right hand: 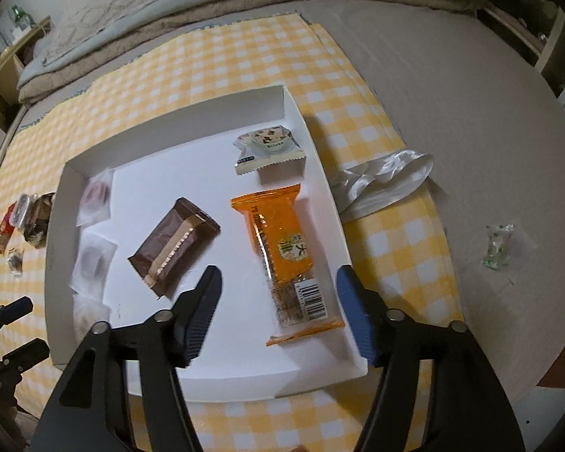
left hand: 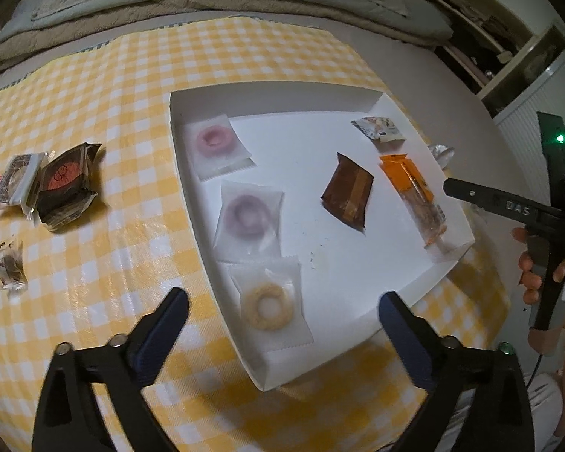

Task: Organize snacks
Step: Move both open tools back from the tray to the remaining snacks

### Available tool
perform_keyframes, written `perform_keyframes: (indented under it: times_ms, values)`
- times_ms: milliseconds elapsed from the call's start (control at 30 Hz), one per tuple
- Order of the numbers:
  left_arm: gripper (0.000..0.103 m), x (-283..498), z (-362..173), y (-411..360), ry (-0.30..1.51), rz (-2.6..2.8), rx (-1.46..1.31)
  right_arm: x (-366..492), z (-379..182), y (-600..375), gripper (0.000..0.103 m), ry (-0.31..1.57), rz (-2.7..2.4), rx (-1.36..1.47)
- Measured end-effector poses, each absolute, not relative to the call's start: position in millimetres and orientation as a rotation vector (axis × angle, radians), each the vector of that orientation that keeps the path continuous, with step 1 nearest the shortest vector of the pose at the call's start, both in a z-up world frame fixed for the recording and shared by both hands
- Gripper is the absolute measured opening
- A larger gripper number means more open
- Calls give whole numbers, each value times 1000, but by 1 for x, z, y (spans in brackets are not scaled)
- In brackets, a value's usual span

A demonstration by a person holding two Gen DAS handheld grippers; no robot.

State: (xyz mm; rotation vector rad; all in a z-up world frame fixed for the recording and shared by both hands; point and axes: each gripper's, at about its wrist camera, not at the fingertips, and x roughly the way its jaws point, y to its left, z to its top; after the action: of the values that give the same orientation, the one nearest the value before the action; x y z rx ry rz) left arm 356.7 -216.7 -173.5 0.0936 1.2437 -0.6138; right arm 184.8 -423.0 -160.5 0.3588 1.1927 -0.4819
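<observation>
A white tray (left hand: 177, 143) on a yellow checked cloth holds a pink ring snack (left hand: 213, 139), a purple one (left hand: 245, 214) and a cream one (left hand: 267, 309) in a row by its left wall. A brown packet (left hand: 348, 192), an orange bar (left hand: 414, 196) and a small patterned packet (left hand: 378, 126) lie to the right. My left gripper (left hand: 282, 301) stands wide open above the cream ring, not touching it. My right gripper (right hand: 278, 275) is open over the lower half of the orange bar (right hand: 282, 241), pads clear of it.
Left of the tray lie a dark packet with a red circle (left hand: 66, 184), a clear-wrapped one (left hand: 17, 182) and a small packet (left hand: 9, 263). A crumpled plastic wrapper (right hand: 384, 180) lies by the tray's right wall. A small green-and-white candy (right hand: 499, 248) sits beyond the cloth. Folded bedding lines the back.
</observation>
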Motion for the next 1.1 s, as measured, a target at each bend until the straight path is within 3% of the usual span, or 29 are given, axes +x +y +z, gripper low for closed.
perform_keyframes:
  times_ms: [100,133,1100]
  values:
    - [103,355,-170,-216,1237,-623,96,183,-154,-416,102,1173,-474,343]
    - [103,355,-169,-215,1234,-625,97,182,-151,-413,103,1166,-472,334]
    - [103,336,-98,-167,1005,-601,81,164,-91,-359,103,992,-472,262]
